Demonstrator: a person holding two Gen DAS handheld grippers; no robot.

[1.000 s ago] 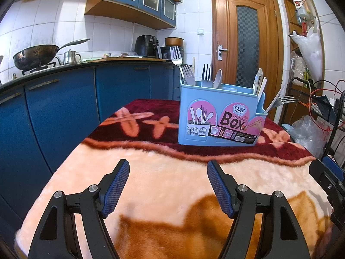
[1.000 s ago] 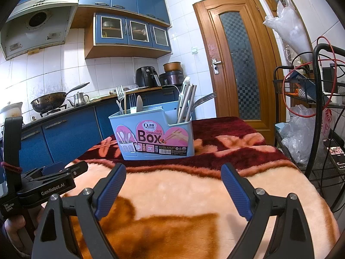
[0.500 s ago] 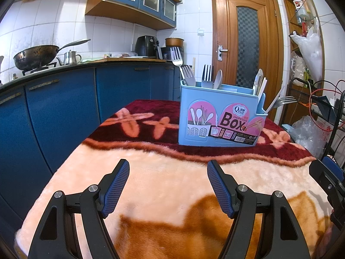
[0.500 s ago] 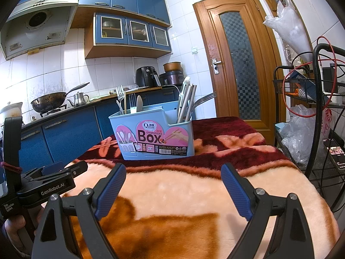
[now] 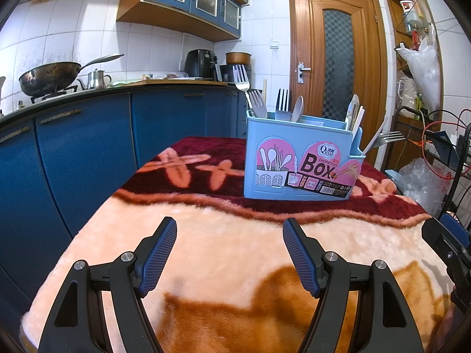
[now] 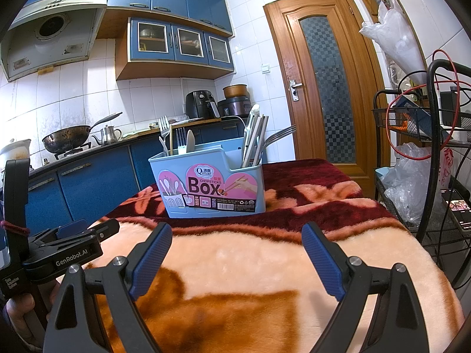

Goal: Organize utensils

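Observation:
A light blue utensil box [image 5: 300, 161] stands on the dark red far part of the blanket; it also shows in the right wrist view [image 6: 212, 182]. Forks [image 5: 259, 103], a spoon [image 5: 298, 108] and pale chopsticks [image 5: 357, 114] stand in it; a fork [image 5: 388, 138] leans out on the right. My left gripper [image 5: 229, 235] is open and empty, low over the peach blanket, well short of the box. My right gripper [image 6: 237, 239] is open and empty, also short of the box. The left gripper's body [image 6: 59, 253] shows at the left of the right wrist view.
A plush peach and red blanket [image 5: 235, 250] covers the table. Blue kitchen cabinets [image 5: 88, 147] run along the left with a wok [image 5: 50, 79] on the stove. A wire rack with cables and bags [image 6: 426, 176] stands at the right. A wooden door [image 5: 335, 58] is behind.

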